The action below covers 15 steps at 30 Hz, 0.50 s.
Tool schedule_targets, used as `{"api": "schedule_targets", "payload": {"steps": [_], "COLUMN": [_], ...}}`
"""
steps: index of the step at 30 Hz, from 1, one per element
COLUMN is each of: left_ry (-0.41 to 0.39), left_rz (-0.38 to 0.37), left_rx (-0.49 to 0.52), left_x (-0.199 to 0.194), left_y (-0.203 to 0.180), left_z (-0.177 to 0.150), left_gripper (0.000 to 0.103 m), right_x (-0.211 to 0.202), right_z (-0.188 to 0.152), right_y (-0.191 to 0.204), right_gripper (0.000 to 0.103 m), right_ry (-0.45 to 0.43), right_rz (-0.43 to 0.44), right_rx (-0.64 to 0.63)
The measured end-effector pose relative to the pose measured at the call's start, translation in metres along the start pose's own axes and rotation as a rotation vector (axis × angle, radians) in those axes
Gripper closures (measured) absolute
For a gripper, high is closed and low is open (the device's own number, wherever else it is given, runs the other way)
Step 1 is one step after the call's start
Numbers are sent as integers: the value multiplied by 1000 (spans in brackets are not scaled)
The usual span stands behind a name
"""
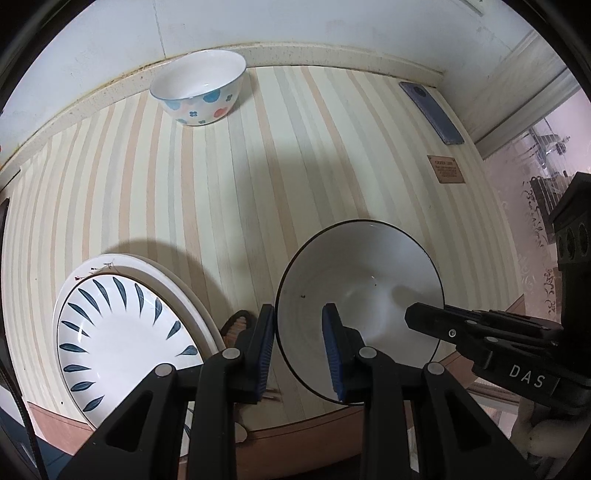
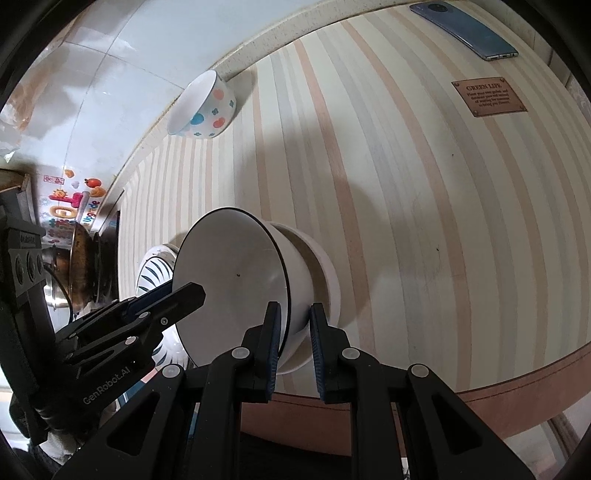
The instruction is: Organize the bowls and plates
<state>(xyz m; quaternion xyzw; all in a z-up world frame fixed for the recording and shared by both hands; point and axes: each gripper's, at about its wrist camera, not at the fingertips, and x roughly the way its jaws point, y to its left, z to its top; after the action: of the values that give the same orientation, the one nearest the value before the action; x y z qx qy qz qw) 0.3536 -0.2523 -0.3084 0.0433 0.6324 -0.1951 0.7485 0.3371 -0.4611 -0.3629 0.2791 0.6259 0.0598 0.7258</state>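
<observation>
A white bowl with a black rim (image 1: 354,295) (image 2: 236,273) sits near the table's front edge, nested on another white bowl (image 2: 325,273). My left gripper (image 1: 299,343) straddles its left rim, one finger outside and one inside, with a gap still showing. My right gripper (image 2: 293,332) straddles its right rim the same way and also shows in the left wrist view (image 1: 424,317). A leaf-patterned plate (image 1: 122,339) lies on a larger white plate (image 1: 177,280) at the left. A white bowl with blue and red dots (image 1: 201,88) (image 2: 203,107) stands at the back.
The striped tablecloth (image 1: 258,184) covers a round table. A blue phone (image 1: 432,110) (image 2: 465,29) lies at the back right, a brown label (image 1: 445,169) (image 2: 487,96) near it. A pot and lid (image 2: 81,266) stand off the table's left side.
</observation>
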Motion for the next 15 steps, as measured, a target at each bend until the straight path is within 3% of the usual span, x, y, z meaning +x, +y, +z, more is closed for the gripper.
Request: {"api": "schedule_targets", "payload": {"steps": [15], "left_ry": [18], "left_rz": [23], "left_rx": [10], "left_x": [8], "left_y": [-2], "left_z": [-2], "left_gripper": [79], "right_x": [4], "right_z": [3], "right_y": [1], "right_gripper": [82], "right_ry": [27], "right_rz": [-42], "right_rx": [-24]}}
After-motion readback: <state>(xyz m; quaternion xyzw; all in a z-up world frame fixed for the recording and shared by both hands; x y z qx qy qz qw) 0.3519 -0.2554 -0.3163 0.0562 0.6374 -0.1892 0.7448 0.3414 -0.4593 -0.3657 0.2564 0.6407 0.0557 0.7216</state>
